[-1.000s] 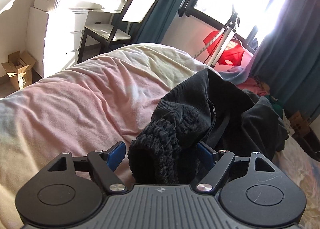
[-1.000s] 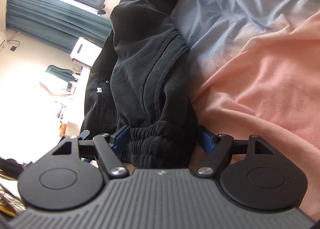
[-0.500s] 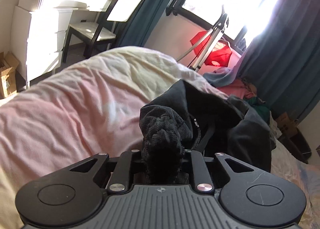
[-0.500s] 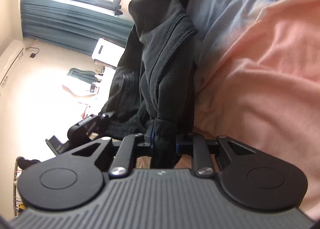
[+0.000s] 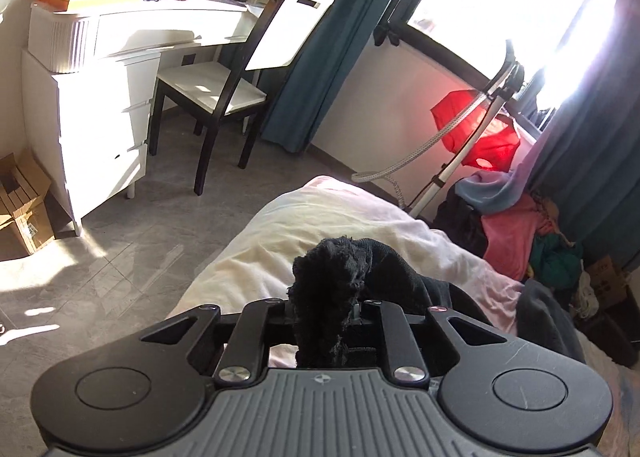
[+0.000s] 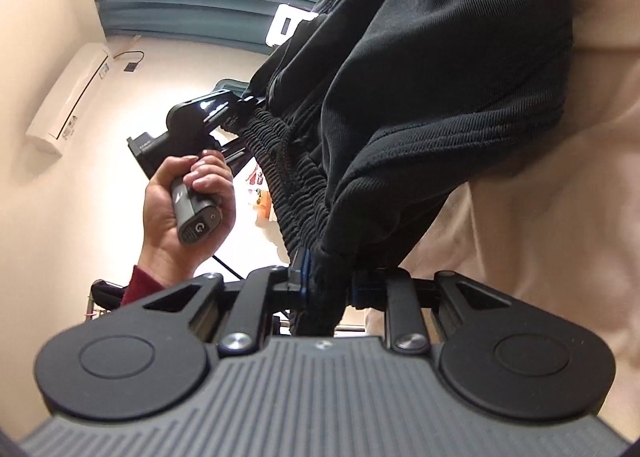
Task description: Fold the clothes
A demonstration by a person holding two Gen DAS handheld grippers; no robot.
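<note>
Left gripper (image 5: pixel 326 307) clamped on the bunched ribbed waistband of the black pants (image 5: pixel 340 285), fabric wadded up between the jaws and poking above them. Right gripper (image 6: pixel 328 287) also pinched tight on the same waistband edge, blue pad (image 6: pixel 306 271) showing on one side. Elastic band (image 6: pixel 280 173) runs stretched from the right gripper across to the other gripper, seen in the right wrist view held by the person's left hand (image 6: pixel 188 201) (red sleeve cuff at the wrist). Pants body hangs down from that band, dark corduroy-like cloth, over the pink blanket (image 6: pixel 560 217).

Left view past the jaws: bed (image 5: pixel 320 225) end with pale cream-pink cover, its rounded edge dropping to grey floor (image 5: pixel 120 249), open floor left of the bed. Clothes pile (image 5: pixel 516 225) just beside the bed on the right. Farther: chair (image 5: pixel 240 89) at a white dresser (image 5: pixel 88 129), cardboard box (image 5: pixel 20 209) at far left, teal curtains (image 5: pixel 328 17), bright window.
</note>
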